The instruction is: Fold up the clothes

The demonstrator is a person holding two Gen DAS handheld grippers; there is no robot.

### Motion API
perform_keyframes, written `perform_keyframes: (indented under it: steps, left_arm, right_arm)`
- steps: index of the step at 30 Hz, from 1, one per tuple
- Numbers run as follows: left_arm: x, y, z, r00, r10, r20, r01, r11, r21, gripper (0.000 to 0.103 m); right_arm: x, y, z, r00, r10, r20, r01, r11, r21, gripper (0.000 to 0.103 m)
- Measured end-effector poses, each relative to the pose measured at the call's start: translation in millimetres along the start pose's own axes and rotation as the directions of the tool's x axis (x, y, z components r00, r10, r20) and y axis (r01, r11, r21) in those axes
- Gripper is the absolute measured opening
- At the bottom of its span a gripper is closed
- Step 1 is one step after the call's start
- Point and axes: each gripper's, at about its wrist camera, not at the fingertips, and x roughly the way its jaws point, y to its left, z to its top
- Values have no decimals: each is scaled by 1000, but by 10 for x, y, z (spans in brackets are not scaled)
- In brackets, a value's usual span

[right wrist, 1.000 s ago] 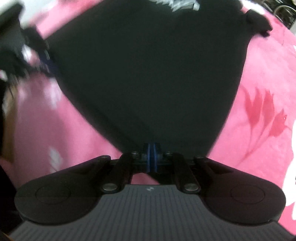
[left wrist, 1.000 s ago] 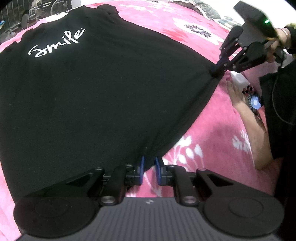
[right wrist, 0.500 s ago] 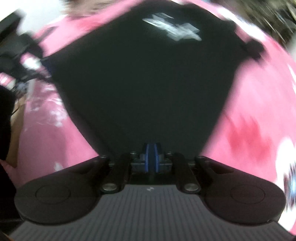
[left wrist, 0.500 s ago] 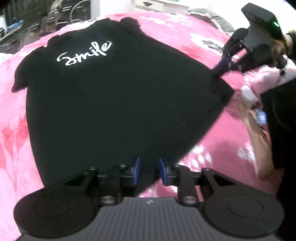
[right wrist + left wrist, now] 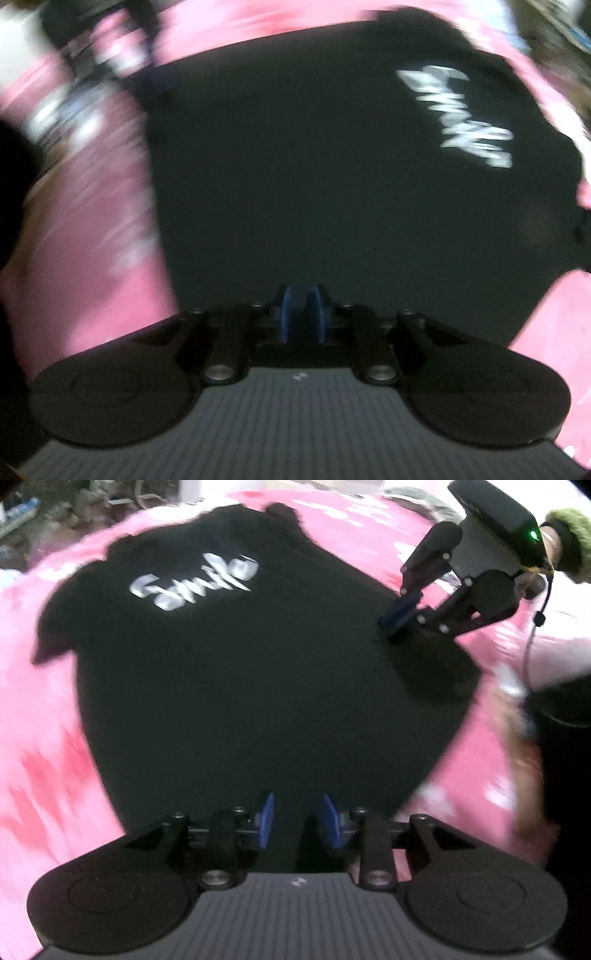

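- Lying spread on the pink blanket (image 5: 55, 775) was the black T-shirt (image 5: 258, 683).
- Left gripper (image 5: 298, 819) stood spread over the hem.
- Right gripper (image 5: 301, 314) sat slightly parted at another hem corner; whether it pinched cloth, I couldn't tell.

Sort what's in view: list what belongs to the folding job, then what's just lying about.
Belongs to the job:
black T-shirt
left gripper
right gripper
pink floral blanket, the folding surface

Just lying about:
blurred clutter beyond the blanket's far edge
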Motion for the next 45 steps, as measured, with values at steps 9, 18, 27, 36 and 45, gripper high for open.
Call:
perform_keyframes:
  steps: [9,18,27,36,45]
  left_arm:
    - [126,371,-249,1000,17,11,-14,981,-193,31]
    - [-240,378,727,998,14,63,-9,997,-79,32]
    - [464,57,2255,994,30,108,-18,994,-108,34]
    - [1287,-511,2806,969,83,233,-58,992,-112,34]
    - [1895,-552,2641,984,95,150,-63,977,-204,33]
  right_arm:
    - [671,-227,213,997,-67,40,62,991,121,14]
    - [116,-981,-423,962,-143,231,-33,783,621,27]
    - [-45,-1961,-988,875,-370,313,-154,400,903,34]
    - [187,-2839,-1271,815,-489,312,-221,235,947,40]
    - [501,-3275,-1497,780,-451,434,-399,176,900,40]
